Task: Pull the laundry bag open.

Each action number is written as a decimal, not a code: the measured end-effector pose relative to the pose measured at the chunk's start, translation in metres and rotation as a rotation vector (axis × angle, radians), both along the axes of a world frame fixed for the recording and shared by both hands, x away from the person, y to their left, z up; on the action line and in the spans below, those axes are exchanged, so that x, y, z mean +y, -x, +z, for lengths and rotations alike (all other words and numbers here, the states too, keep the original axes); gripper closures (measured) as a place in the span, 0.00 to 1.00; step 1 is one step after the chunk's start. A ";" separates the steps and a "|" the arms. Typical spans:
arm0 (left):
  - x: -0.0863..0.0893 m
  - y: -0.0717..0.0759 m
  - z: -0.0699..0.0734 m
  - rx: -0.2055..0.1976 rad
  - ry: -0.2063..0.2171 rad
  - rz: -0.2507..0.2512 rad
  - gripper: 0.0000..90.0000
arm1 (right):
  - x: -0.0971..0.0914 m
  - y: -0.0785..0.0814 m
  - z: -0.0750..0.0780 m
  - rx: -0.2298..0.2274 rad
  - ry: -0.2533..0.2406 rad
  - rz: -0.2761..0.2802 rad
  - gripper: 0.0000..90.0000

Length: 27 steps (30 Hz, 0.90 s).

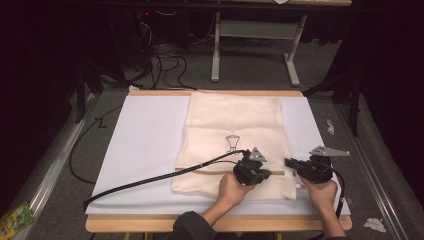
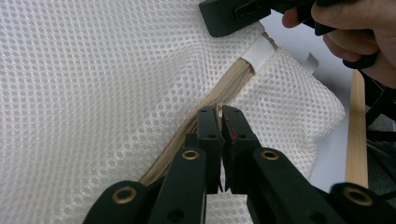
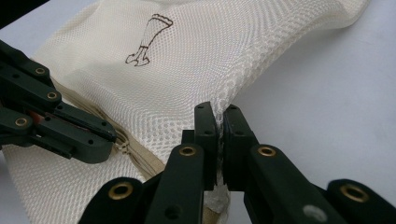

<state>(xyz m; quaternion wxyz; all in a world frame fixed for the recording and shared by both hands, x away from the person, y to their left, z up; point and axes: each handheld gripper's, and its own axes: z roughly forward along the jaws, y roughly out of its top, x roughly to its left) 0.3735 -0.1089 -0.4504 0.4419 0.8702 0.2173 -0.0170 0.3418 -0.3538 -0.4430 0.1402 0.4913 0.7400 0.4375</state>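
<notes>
A cream mesh laundry bag (image 1: 235,120) lies flat on the white board, with a small dark line drawing (image 1: 233,143) printed at its middle. A beige zipper (image 1: 210,170) runs across the bag near its front edge. My left gripper (image 1: 267,173) rests on that zipper line, and its jaws are shut on the zipper (image 2: 233,84); the pull is hidden between them. My right gripper (image 1: 288,162) is at the bag's front right corner, shut on the mesh edge (image 3: 224,100), which bunches up between its jaws. The left gripper (image 3: 109,135) also lies on the zipper in the right gripper view.
The white board (image 1: 150,145) sits on a wooden table (image 1: 125,223). A black cable (image 1: 150,181) trails from the left gripper across the board to the left. On the floor lie cables, crumpled paper (image 1: 375,225) and a coloured packet (image 1: 15,218). A grey frame (image 1: 255,30) stands behind.
</notes>
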 end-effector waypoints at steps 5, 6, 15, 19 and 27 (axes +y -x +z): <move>0.004 0.000 0.001 -0.007 0.000 0.001 0.96 | 0.001 0.000 0.000 0.000 0.000 -0.003 0.97; 0.005 0.000 0.001 -0.008 -0.002 0.000 0.96 | 0.000 0.000 -0.001 -0.001 -0.001 0.000 0.97; 0.010 0.001 0.003 -0.013 0.005 0.006 0.96 | 0.000 0.000 -0.003 0.000 0.000 -0.001 0.97; 0.013 0.002 0.003 -0.027 -0.003 0.002 0.96 | 0.001 0.000 -0.003 -0.002 0.004 0.001 0.97; 0.014 0.005 0.003 -0.042 -0.008 0.002 0.96 | 0.002 0.001 -0.004 -0.003 0.005 0.006 0.97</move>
